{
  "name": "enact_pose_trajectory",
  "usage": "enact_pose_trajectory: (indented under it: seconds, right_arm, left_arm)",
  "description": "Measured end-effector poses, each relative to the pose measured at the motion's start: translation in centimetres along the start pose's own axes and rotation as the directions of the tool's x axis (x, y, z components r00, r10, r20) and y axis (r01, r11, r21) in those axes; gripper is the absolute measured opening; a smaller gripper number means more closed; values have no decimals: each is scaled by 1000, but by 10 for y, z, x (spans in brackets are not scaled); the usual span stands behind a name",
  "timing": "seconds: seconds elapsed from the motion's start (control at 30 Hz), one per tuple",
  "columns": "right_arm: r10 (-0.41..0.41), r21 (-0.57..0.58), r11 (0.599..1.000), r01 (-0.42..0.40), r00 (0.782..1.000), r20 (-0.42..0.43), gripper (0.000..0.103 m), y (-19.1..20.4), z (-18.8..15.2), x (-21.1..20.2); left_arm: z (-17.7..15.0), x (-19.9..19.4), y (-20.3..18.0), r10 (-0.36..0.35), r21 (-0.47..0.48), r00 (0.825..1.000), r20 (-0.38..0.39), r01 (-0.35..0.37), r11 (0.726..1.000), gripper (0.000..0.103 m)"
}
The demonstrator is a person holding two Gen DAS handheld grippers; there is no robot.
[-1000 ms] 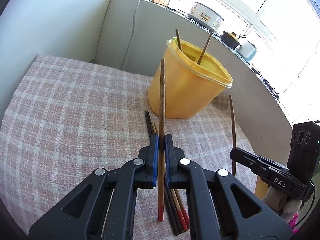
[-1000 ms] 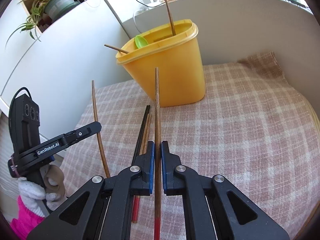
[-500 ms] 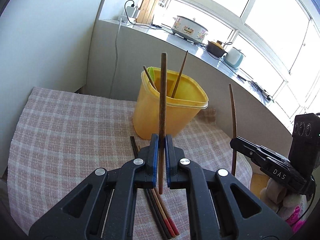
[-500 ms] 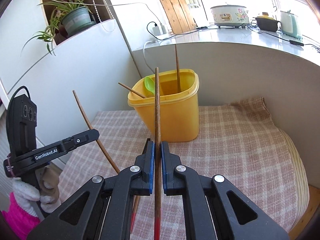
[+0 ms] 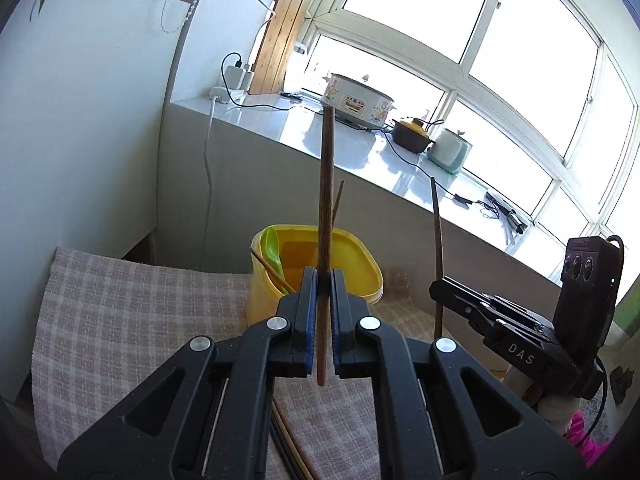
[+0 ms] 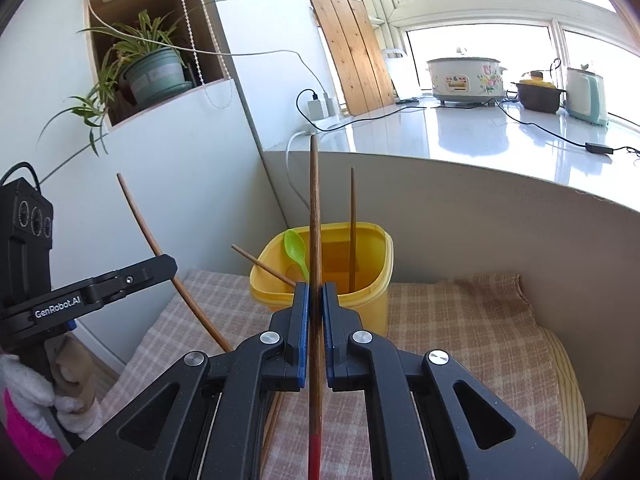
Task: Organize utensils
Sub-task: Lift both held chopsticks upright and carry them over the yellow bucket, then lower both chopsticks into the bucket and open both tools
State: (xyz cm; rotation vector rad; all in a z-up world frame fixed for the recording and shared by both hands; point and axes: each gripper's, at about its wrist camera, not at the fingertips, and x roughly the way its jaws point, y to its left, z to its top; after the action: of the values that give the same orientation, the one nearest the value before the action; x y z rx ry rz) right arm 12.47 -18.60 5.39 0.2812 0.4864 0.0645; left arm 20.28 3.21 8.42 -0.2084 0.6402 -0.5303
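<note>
Standing near upright, a brown wooden chopstick [image 5: 325, 216] is pinched between the blue pads of the left gripper [image 5: 323, 312], long axis vertical, tip up, blunt end just below the jaws. A second brown wooden chopstick with a red end [image 6: 315, 280] is clamped in the right gripper [image 6: 316, 312], also near upright, red end down. Just beyond both: a yellow plastic tub [image 6: 368, 276] on a pink checked cloth [image 6: 472, 320], holding a green plastic spoon [image 6: 297, 254], one upright stick [image 6: 352, 232] and one leaning stick [image 6: 262, 265]. More chopsticks [image 5: 290, 448] lie flat on the cloth beneath the left gripper. White rice cooker [image 6: 464, 79] on the sill behind.
</note>
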Motion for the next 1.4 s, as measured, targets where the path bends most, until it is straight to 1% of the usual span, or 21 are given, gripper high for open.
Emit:
enact_pose_trajectory:
  seconds: [0.27,0.43,0.67,0.87,1.07,1.3,1.4]
  right_arm:
    - [-18,-38,999,21,998,55,5,3,33,5]
    - [-21,-34,999,23,998,63,5,0,46,16]
    - [-25,-33,999,28,995,92,5,0,67,29]
    - [-41,-36,998,46,993,112,5,-1,79,43]
    - [-58,-30,998,62,992,114,5,-8,85,64]
    - [-86,-37,995,90,990,108,5,-14,84,86]
    - [-86,-24,996,89,991,102,5,-18,80,92]
  left_arm:
    - [40,8,-2,-3,-3,998,58,3,1000,4]
    - [53,16,2,8,-14,997,77,-7,1000,4]
    - [65,29,9,7,-40,997,80,-4,999,4]
    - [68,39,10,17,-42,997,79,-13,999,4]
    - [64,54,10,40,-30,998,51,-38,999,4]
    - [59,64,10,52,-11,998,18,-52,999,4]
    - [56,67,11,55,-8,998,8,-55,998,4]
